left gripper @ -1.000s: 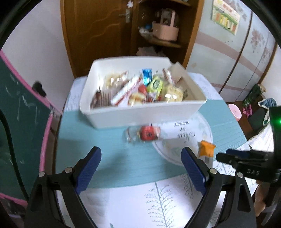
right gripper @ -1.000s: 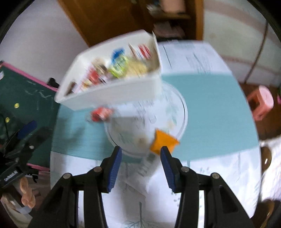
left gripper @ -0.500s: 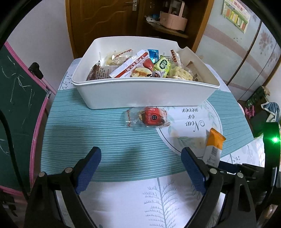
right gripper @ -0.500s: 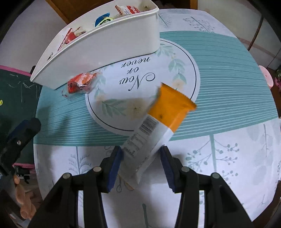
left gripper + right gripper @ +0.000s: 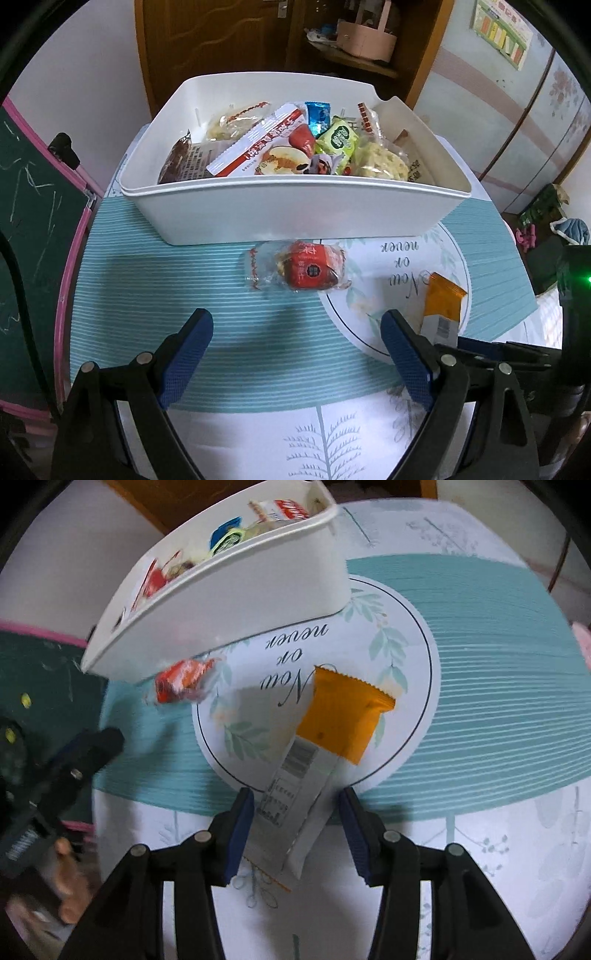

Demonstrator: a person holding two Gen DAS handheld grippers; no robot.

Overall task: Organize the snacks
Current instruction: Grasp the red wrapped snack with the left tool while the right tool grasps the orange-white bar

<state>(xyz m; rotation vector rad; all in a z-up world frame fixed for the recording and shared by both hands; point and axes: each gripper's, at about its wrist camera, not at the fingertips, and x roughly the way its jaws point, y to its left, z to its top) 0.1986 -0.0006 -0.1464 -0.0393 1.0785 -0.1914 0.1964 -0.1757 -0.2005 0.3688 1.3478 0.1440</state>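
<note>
A white bin (image 5: pixel 295 210) holding several snack packets stands at the back of the round table; it also shows in the right wrist view (image 5: pixel 236 590). A red snack in a clear wrapper (image 5: pixel 303 269) lies just in front of it and shows in the right wrist view (image 5: pixel 181 681). My left gripper (image 5: pixel 295 354) is open and empty, a little short of the red snack. An orange and white packet (image 5: pixel 321 746) lies on the table, its white end between the fingers of my right gripper (image 5: pixel 297 812), which is open around it. The packet also shows in the left wrist view (image 5: pixel 441 306).
The table has a teal striped cloth (image 5: pixel 166 295) with a white round print (image 5: pixel 406 664). A green chalkboard with a pink frame (image 5: pixel 33 221) stands at the left. A wooden door and shelf (image 5: pixel 332 44) are behind the table.
My left gripper has come closer to the red snack. My right gripper has slid forward along the orange packet, which now lies between its fingers.
</note>
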